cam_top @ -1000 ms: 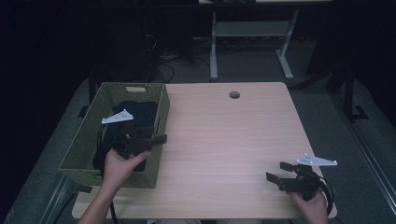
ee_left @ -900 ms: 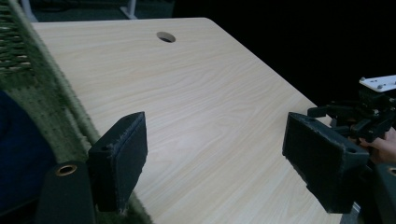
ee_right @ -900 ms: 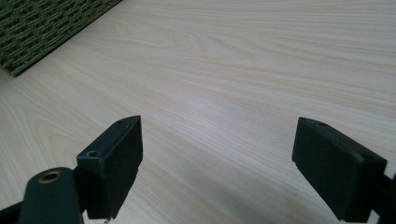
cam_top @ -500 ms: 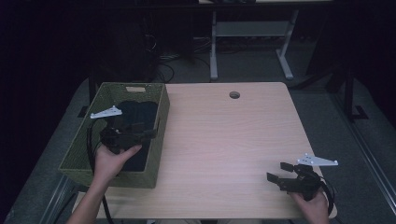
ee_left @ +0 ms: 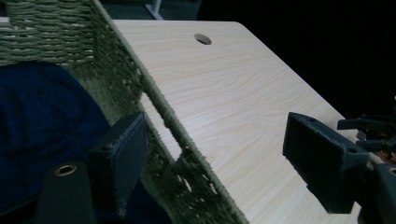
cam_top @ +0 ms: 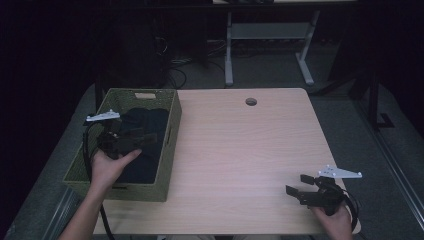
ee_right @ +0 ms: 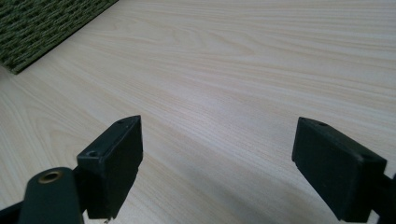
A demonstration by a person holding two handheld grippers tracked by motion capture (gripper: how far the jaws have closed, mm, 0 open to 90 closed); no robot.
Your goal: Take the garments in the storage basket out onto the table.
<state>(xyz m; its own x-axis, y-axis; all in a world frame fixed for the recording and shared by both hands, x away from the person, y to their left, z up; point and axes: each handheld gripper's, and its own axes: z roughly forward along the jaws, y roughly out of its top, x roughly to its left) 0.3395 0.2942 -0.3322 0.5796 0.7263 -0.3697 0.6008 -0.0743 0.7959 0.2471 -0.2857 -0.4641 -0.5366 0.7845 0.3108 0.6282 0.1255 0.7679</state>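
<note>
A green woven basket (cam_top: pixel 170 145) stands at the table's left side with dark blue cloth (cam_top: pixel 145 145) inside it. My left gripper (cam_top: pixel 145 136) hovers over the basket, open, its jaws straddling the right wall (ee_left: pixel 159 107); one jaw is above the blue cloth (ee_left: pixel 42 116), the other over the tabletop. Nothing is held between them. My right gripper (cam_top: pixel 297 187) rests low over the table's front right corner, open and empty, with bare wood (ee_right: pixel 219 116) between its jaws.
The light wooden table (cam_top: pixel 240 150) has a round cable hole (cam_top: pixel 251 101) near its far edge. A corner of the basket (ee_right: pixel 42 28) shows at the upper left of the right gripper view. Beyond the table stand desk legs and cables on a dark floor.
My left gripper has drawn back leftward and toward the basket's left side, rising off the cloth. The right gripper has stayed put.
</note>
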